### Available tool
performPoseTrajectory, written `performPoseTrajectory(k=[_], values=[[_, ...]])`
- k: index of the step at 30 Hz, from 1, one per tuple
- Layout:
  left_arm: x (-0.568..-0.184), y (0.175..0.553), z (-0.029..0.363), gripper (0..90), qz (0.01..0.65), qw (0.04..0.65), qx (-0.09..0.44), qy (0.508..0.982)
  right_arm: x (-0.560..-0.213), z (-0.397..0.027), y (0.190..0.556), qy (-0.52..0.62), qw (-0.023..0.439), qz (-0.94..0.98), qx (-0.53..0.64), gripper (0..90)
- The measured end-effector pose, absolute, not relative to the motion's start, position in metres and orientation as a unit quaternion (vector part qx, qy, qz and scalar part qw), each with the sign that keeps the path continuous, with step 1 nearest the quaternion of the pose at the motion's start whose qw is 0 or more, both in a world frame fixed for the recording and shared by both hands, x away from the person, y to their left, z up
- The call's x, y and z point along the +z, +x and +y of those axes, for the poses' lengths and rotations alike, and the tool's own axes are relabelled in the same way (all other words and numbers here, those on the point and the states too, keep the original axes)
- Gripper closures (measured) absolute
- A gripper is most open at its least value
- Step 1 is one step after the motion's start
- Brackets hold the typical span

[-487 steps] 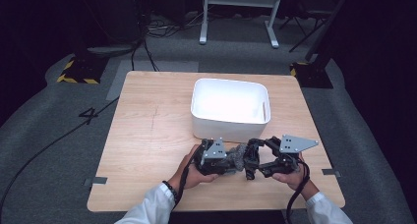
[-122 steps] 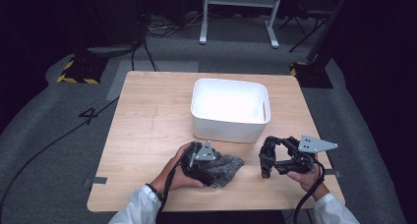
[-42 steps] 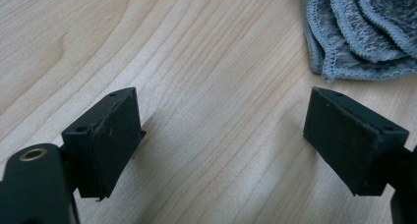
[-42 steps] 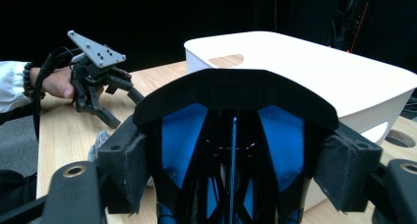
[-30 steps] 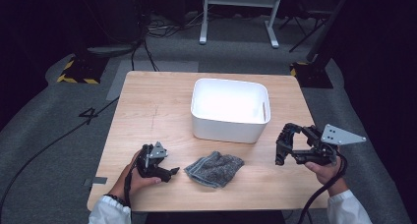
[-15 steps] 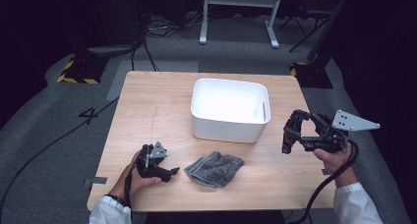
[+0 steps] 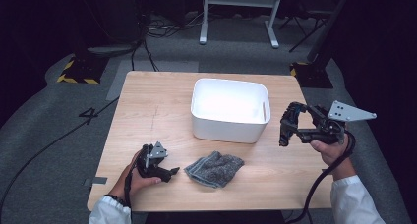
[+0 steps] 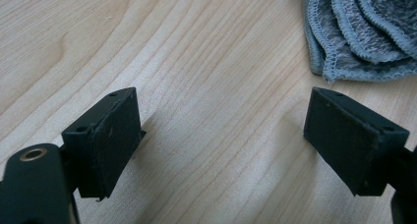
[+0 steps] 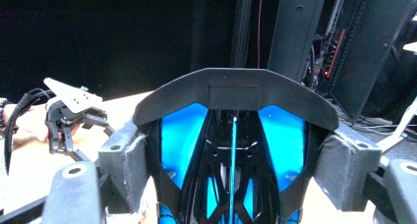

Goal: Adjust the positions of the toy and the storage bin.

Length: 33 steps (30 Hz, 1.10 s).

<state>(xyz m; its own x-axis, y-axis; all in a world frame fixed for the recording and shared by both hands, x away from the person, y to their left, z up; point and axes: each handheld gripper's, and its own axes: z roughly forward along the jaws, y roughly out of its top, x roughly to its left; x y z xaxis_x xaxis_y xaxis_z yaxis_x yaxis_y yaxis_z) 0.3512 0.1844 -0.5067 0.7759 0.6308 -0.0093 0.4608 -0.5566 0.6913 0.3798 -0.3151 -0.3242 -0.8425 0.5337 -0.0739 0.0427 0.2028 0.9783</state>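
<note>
While the left gripper [image 7: 169, 171] rests low on the near-left part of the table [image 7: 147, 101] in the high view, its jaws spread and empty, the grey cloth [image 7: 215, 168] lies crumpled just to its right, apart from it and near the white bin [image 7: 229, 130]. Held above the table's right edge, the right gripper [image 7: 284, 126] stands well apart from the cloth with its jaws spread on nothing. From the left gripper view, the cloth [image 8: 361, 32] lies beyond the right-hand pad, untouched. From the right gripper view, the wide-set pads [image 9: 128, 165] frame a black and blue fixture [image 9: 233, 150].
</note>
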Motion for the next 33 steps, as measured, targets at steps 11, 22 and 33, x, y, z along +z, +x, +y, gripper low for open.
performPoseTrajectory(k=[11, 22, 33], values=[[-0.507, 0.351, 0.184, 14.5, 0.312, 0.352, 0.121, 0.874, -0.317, -0.316, 0.388, 0.194, 0.211, 0.746, 0.601, 25.4], [-0.506, 0.352, 0.183, 14.5, 0.316, 0.35, 0.12, 0.874, -0.313, -0.315, 0.395, 0.199, 0.214, 0.742, 0.603, 25.4], [-0.488, 0.362, 0.176, 18.5, 0.318, 0.378, 0.116, 0.862, -0.309, -0.308, 0.404, 0.2, 0.216, 0.739, 0.606, 25.4]])
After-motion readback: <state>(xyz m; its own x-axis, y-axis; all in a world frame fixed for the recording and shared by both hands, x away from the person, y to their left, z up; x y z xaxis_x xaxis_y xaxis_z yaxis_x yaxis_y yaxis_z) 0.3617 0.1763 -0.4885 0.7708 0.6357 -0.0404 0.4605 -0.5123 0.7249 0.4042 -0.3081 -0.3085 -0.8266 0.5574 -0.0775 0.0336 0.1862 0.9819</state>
